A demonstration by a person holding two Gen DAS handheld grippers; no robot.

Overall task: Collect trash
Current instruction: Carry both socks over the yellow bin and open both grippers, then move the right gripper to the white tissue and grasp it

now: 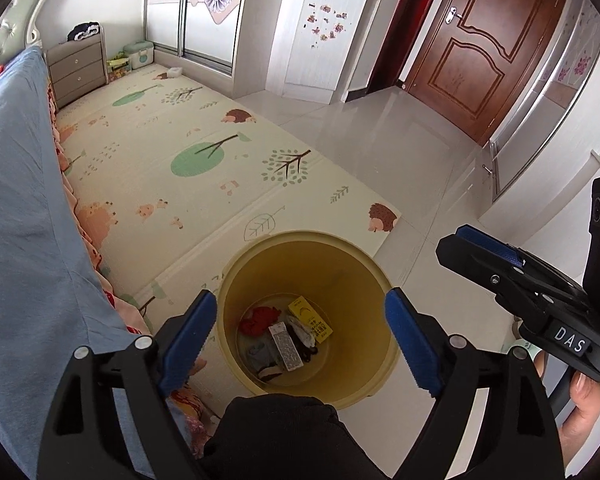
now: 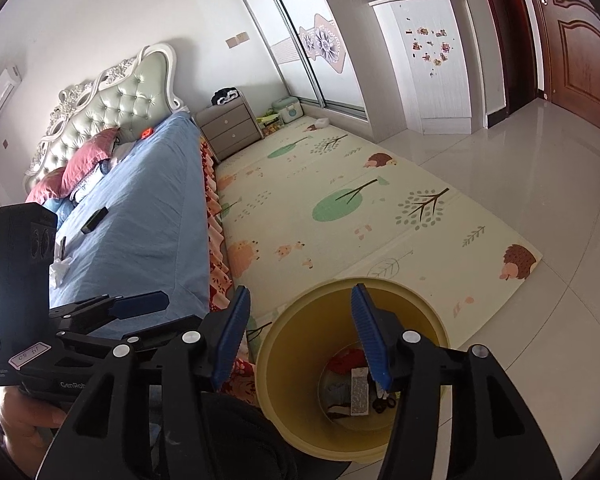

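Note:
A yellow trash bin (image 1: 352,256) stands on the floor by the bed; it also shows in the right wrist view (image 2: 295,312). Inside lie a yellow box (image 1: 310,318), a grey patterned box (image 1: 285,346), a red scrap (image 1: 257,318) and other dark and pale scraps. My left gripper (image 1: 300,338) is open and empty above the bin's mouth. My right gripper (image 2: 297,336) is open and empty over the bin's left rim; it also shows at the right in the left wrist view (image 1: 488,250). A crumpled white tissue (image 2: 59,270) lies on the bed.
The bed with a blue sheet (image 2: 139,200) runs along the left, with a black device (image 2: 95,220) and red pillows (image 2: 87,158) on it. A patterned play mat (image 1: 179,152) covers the floor beside it. A grey nightstand (image 1: 77,68), white cabinet (image 1: 320,32) and brown door (image 1: 484,40) stand beyond.

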